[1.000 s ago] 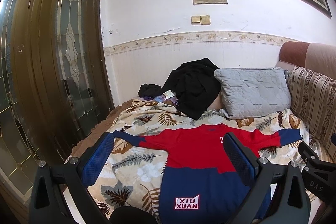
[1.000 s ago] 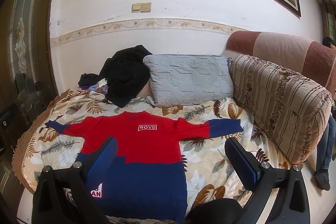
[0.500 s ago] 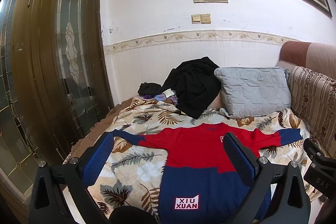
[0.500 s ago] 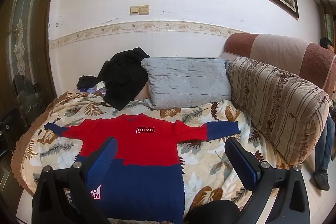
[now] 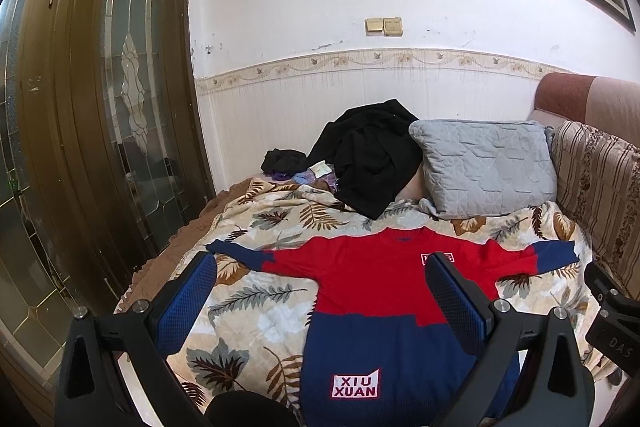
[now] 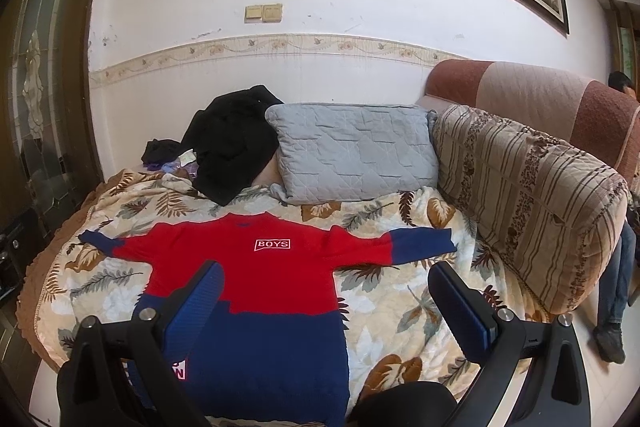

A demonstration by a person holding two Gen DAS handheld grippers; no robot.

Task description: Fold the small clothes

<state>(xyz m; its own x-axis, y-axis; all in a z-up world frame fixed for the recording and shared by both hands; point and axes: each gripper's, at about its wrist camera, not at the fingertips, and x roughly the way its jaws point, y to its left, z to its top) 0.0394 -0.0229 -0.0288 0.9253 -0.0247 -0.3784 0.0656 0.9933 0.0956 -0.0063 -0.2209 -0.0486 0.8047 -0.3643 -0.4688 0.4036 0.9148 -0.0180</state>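
Note:
A small red and navy sweater lies flat, face up, sleeves spread, on a leaf-print blanket; it also shows in the right wrist view. My left gripper is open and empty, held above the sweater's near left part. My right gripper is open and empty, held above the sweater's near right part. Part of the right gripper shows at the right edge of the left wrist view.
A grey quilted pillow and a heap of black clothes lie at the bed's far end. A striped sofa back borders the right side. A wooden glass door stands left. A person's leg shows far right.
Both grippers have drifted slightly; the view shifts a little upward and back. The sweater has not moved and both grippers stay open.

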